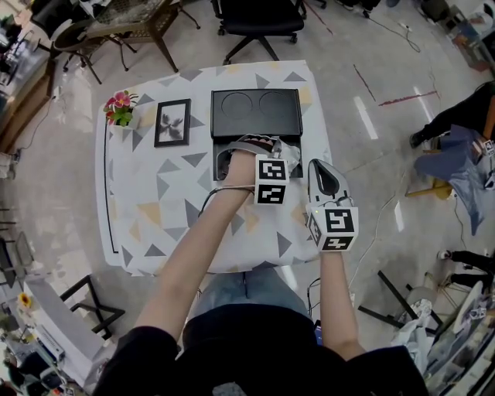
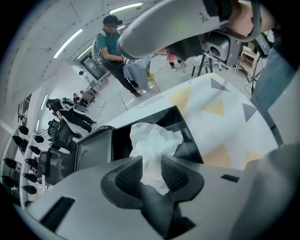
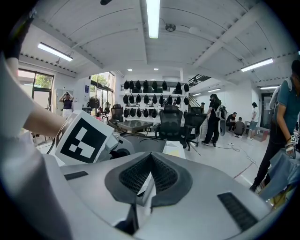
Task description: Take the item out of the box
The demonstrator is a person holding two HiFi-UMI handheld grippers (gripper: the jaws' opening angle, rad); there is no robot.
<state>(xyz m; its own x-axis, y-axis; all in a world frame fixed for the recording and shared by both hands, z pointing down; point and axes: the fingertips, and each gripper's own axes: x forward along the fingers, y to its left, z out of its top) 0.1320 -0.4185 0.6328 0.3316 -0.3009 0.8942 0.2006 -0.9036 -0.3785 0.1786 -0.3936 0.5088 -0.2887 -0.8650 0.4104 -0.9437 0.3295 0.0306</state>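
Observation:
A black box (image 1: pixel 220 161) stands open on the patterned tablecloth (image 1: pixel 155 201), its lid (image 1: pixel 255 113) laid back behind it. Crumpled white paper (image 1: pixel 291 150) fills the box. My left gripper (image 1: pixel 259 144) reaches into it from the near side. In the left gripper view the white paper (image 2: pixel 152 138) sits between the two ribbed pads (image 2: pixel 129 176) and touches both, so the left gripper (image 2: pixel 151 161) is shut on it inside the box (image 2: pixel 190 140). My right gripper (image 1: pixel 319 165) hovers just right of the box, apart from it. Its jaws (image 3: pixel 150 158) meet at the tips with nothing held.
A small pot of pink flowers (image 1: pixel 120 108) and a black picture frame (image 1: pixel 172 122) stand at the table's back left. A black cable (image 1: pixel 207 203) runs under my left arm. An office chair (image 1: pixel 259 19) is behind the table, and people stand to the right (image 1: pixel 456 116).

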